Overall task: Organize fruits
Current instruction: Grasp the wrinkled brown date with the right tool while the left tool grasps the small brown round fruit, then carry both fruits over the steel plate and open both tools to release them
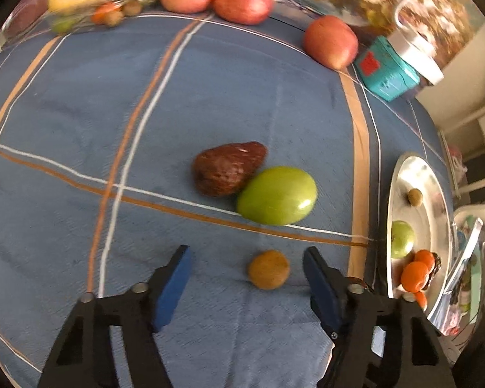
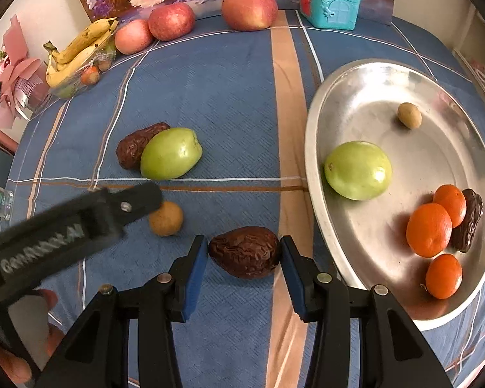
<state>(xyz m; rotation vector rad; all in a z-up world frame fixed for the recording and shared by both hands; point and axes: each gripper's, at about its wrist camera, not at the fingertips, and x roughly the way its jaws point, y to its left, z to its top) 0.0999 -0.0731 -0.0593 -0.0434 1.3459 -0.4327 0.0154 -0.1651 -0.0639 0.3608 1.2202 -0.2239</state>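
The right gripper [image 2: 244, 252] brackets a date [image 2: 245, 251] on the tabletop [image 2: 229, 103], pads seemingly touching it, beside the tray [image 2: 313, 194]. The left gripper [image 1: 246, 260] gapes around a longan [image 1: 268, 269].

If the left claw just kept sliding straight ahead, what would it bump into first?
Most likely the small brown round fruit, lying between the open fingers of the left gripper, nearer the right one. Beyond it lies the green fruit. Depth is uncertain.
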